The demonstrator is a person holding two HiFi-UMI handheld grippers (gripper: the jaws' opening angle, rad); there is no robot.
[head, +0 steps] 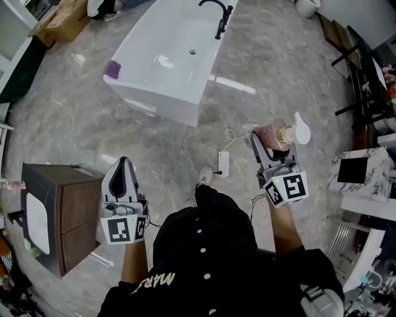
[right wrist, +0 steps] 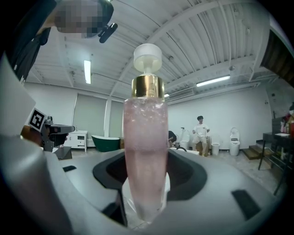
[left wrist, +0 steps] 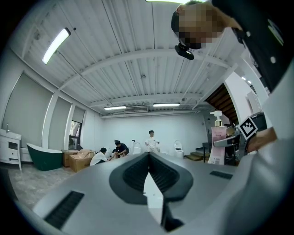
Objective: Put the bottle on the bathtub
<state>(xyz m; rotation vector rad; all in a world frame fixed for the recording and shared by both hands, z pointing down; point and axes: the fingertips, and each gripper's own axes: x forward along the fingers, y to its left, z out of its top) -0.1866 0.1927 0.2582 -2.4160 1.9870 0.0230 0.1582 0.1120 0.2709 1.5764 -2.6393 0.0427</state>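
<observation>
**Bottle clamped in right gripper, not on tub yet**

Far left: dark brown wooden vanity cabinet [head: 68, 213] with a white basin on its side face, standing on the grey marble-look floor [head: 74, 130].

Left gripper [head: 124, 165]: jaws pressed together, nothing between them. Its own view confirms this, with the pads meeting on the centre line [left wrist: 148, 161]. It is held low over the floor, just right of the cabinet.

Upper centre: white freestanding rectangular bathtub [head: 162, 98]. There is a black curved faucet [head: 219, 17] on its far rim and a small purple object [head: 112, 68] on its near-left corner. No bottle on the tub.

Centre floor: flat white power strip [head: 223, 164] with a thin cable, between the tub and the person's shoe [head: 205, 177].

Right gripper [head: 263, 137]: jaws clamped on the clear pink bottle with gold collar and white pump top [head: 276, 134]. The right gripper view shows the jaws gripping the lower body of the bottle [right wrist: 144, 137], which stands upright with the pump on top. The left gripper view also shows it upright [left wrist: 217, 143]. It is over bare floor, well apart from the tub, off its near-right side.

Far right: white marble-pattern box [head: 366, 172] with a dark square panel.
</observation>
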